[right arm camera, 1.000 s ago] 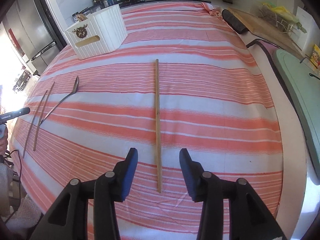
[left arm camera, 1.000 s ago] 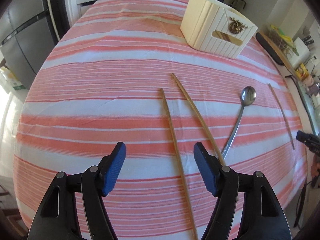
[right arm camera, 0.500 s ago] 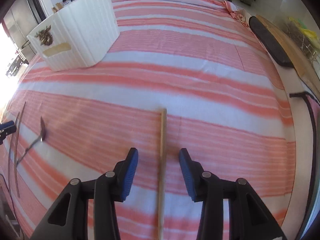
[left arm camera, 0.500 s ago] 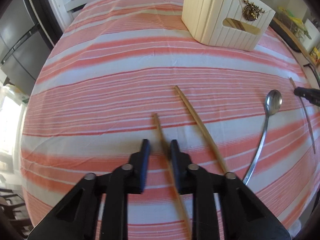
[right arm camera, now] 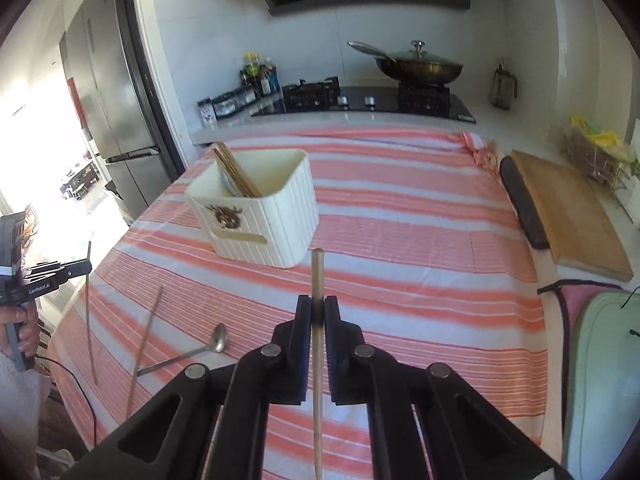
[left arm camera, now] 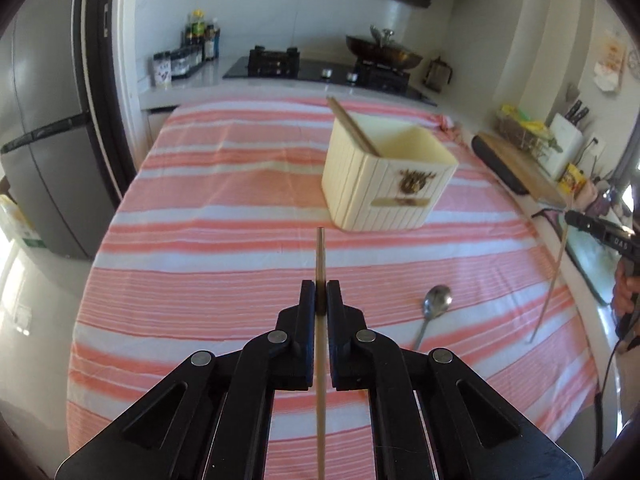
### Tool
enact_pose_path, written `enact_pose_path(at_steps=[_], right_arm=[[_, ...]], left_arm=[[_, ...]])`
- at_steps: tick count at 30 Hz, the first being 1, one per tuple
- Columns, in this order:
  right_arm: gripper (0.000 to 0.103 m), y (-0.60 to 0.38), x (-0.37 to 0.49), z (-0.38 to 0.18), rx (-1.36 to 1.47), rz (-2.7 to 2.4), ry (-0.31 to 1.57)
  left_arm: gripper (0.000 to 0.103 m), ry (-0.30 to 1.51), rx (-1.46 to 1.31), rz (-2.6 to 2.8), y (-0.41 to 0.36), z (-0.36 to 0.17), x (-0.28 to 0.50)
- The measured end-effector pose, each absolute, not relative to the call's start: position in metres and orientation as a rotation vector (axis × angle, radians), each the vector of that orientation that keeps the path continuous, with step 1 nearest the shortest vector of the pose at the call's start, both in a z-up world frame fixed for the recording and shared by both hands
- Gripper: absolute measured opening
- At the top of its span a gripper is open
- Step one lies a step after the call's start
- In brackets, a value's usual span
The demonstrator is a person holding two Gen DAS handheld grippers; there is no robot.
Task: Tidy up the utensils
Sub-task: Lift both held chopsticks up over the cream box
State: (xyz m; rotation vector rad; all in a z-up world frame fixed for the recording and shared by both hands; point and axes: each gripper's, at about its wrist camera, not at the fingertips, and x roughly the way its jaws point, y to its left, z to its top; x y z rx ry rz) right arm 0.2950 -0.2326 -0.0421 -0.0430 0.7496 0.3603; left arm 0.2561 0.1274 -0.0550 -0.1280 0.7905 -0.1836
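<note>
My left gripper is shut on a wooden chopstick and holds it above the striped tablecloth, pointing toward the cream utensil holder. My right gripper is shut on another chopstick, also lifted, with the holder ahead to the left. The holder has several chopsticks standing in it. A metal spoon lies on the cloth right of my left gripper; it shows in the right wrist view beside a loose chopstick.
The table is covered by a red and white striped cloth. A wooden cutting board lies along the right edge. A stove with a pan is behind the table. A fridge stands at the left.
Both grippers closed on a chopstick each and lifted them off the cloth. The views rose and now look across the table toward the holder.
</note>
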Motion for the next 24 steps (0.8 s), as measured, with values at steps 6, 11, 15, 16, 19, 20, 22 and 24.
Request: enact_pose_path(at_steps=[6, 11, 15, 16, 19, 20, 22, 24], right_arm=[[0.007, -0.223, 0.289, 0.004, -0.060, 0.369, 0.627], [0.007, -0.212, 0.320, 0.058, -0.047, 0.354, 0.499], [0.007, -0.192, 0.360, 0.096, -0.033, 0.360, 0.430], [0.007, -0.185, 0.369, 0.103, -0.031, 0.365, 0.411], [0.007, -0.165, 0.393, 0.113, -0.024, 0.386, 0.364], [0.007, -0.156, 0.402, 0.110, -0.024, 0.396, 0.365], [0.007, -0.139, 0.420, 0.099, -0.042, 0.399, 0.412], [0.007, -0.120, 0.443, 0.076, -0.079, 0.398, 0.522]], left_arm=[[0.003, 0.649, -0.168, -0.219, 0.125, 0.007, 0.263], [0.003, 0.491, -0.195, -0.198, 0.127, 0.072, 0.299], [0.003, 0.410, -0.211, -0.154, 0.117, 0.100, 0.346], [0.003, 0.399, -0.207, -0.146, 0.112, 0.102, 0.360], [0.003, 0.399, -0.193, -0.132, 0.097, 0.094, 0.390], [0.003, 0.415, -0.186, -0.132, 0.091, 0.088, 0.400], [0.003, 0.467, -0.176, -0.134, 0.080, 0.072, 0.420], [0.003, 0.547, -0.164, -0.143, 0.071, 0.051, 0.440]])
